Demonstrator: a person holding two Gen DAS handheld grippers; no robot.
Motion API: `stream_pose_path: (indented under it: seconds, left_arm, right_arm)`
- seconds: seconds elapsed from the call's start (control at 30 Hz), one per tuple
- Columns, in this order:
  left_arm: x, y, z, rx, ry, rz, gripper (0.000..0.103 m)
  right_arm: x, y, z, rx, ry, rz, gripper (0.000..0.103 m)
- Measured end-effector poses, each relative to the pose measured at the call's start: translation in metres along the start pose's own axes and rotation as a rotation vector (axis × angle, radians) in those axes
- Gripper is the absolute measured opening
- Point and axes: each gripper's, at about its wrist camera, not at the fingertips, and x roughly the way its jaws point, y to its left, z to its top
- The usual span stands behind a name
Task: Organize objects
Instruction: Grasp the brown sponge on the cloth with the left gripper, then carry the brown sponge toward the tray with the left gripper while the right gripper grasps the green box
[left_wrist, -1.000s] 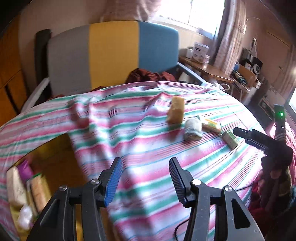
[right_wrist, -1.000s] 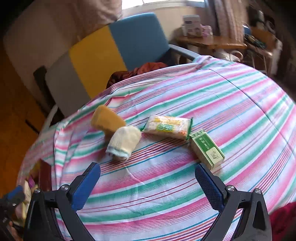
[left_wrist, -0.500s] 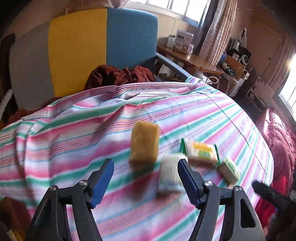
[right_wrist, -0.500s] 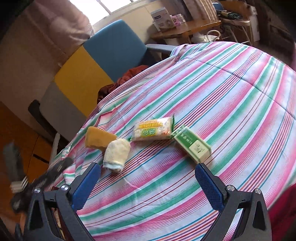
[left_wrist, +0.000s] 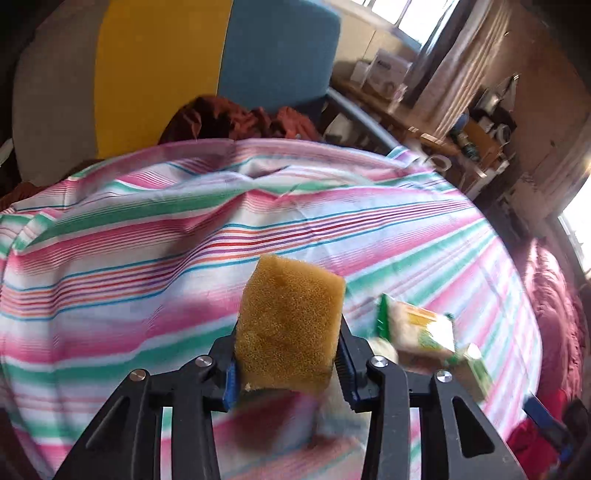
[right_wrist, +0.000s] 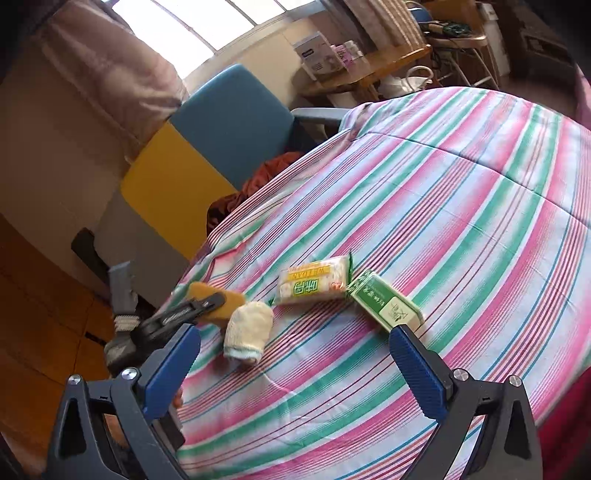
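Observation:
A yellow-brown sponge (left_wrist: 290, 325) stands between the blue pads of my left gripper (left_wrist: 288, 354), whose jaws are closing and press on both its sides. The right wrist view shows the same grip: my left gripper (right_wrist: 218, 301) is clamped on the sponge (right_wrist: 201, 290) at the left edge of the striped tablecloth (right_wrist: 443, 221). Beside it lie a rolled white cloth (right_wrist: 247, 330), a yellow and green packet (right_wrist: 314, 284) and a green box (right_wrist: 384, 304). My right gripper (right_wrist: 293, 343) hovers open in front of them, holding nothing.
A chair with a grey, yellow and blue back (left_wrist: 184, 74) stands behind the table, a red-brown garment (left_wrist: 236, 118) on its seat. A wooden desk (right_wrist: 351, 74) with boxes is at the back right. A pink bedspread (left_wrist: 554, 314) lies to the right.
My left gripper swung right over the table, opened wide around the sponge and has closed on it. The right gripper rolled a little and stayed open.

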Motion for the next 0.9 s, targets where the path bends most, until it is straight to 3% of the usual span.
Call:
stream_pose_path:
  seconds: [0.13, 0.23, 0.53, 0.73, 0.9]
  left_arm:
    - [-0.048, 0.007, -0.033, -0.002, -0.044, 0.005, 0.042]
    - [-0.084, 0.004, -0.073, 0.052, -0.057, 0.023, 0.042]
    - [-0.136, -0.013, -0.181, 0.145, -0.049, 0.017, 0.042]
    - [-0.157, -0.014, -0.21, 0.136, -0.056, -0.012, 0.042]
    - [-0.182, -0.01, -0.223, 0.126, -0.098, -0.029, 0.042]
  right_arm:
    - [0.003, -0.008, 0.002, 0.049, 0.016, 0.012, 0.103]
    - [0.005, -0.012, 0.002, 0.067, 0.019, 0.002, 0.103]
    - [0.0, -0.023, 0.004, 0.115, -0.022, -0.058, 0.103]
    - [0.002, -0.036, 0.004, 0.159, -0.016, -0.123, 0.103]
    - [0.014, -0.032, 0.003, 0.124, 0.024, -0.176, 0.103]
